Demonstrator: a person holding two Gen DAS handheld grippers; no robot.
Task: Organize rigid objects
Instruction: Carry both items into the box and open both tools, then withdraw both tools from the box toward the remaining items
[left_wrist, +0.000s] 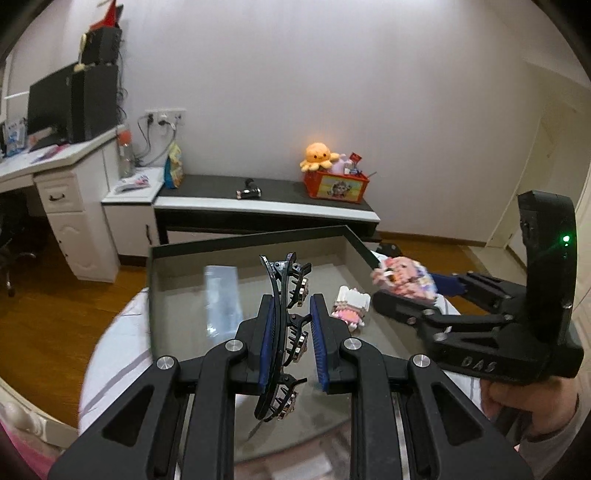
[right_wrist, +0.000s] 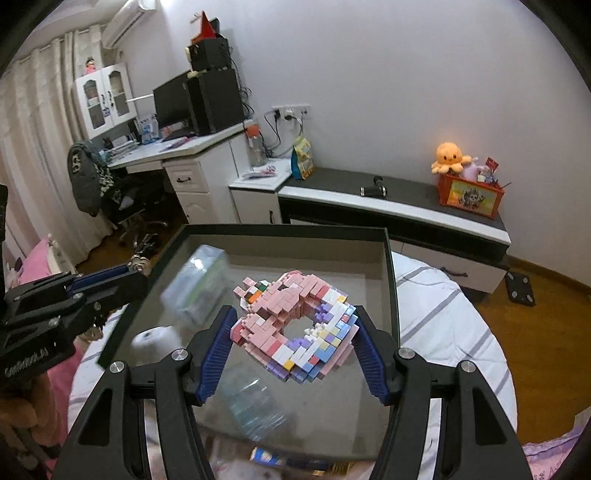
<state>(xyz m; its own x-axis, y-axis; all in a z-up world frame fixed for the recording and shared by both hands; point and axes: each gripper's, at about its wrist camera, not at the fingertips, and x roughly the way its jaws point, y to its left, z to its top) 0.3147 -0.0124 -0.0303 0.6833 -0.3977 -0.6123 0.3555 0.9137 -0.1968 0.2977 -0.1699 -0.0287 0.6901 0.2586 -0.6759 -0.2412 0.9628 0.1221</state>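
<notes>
Two items remain airborne over the tray (left_wrist: 255, 240): left gripper (left_wrist: 291, 345) clamps a hair clip (left_wrist: 282, 332), right gripper (right_wrist: 291, 354) a brick donut (right_wrist: 295, 325).

A studded plastic brick ring (right_wrist: 295, 328), a glossy black plastic hair clip (left_wrist: 282, 332), a matt cardboard-like tray (right_wrist: 391, 280).
</notes>
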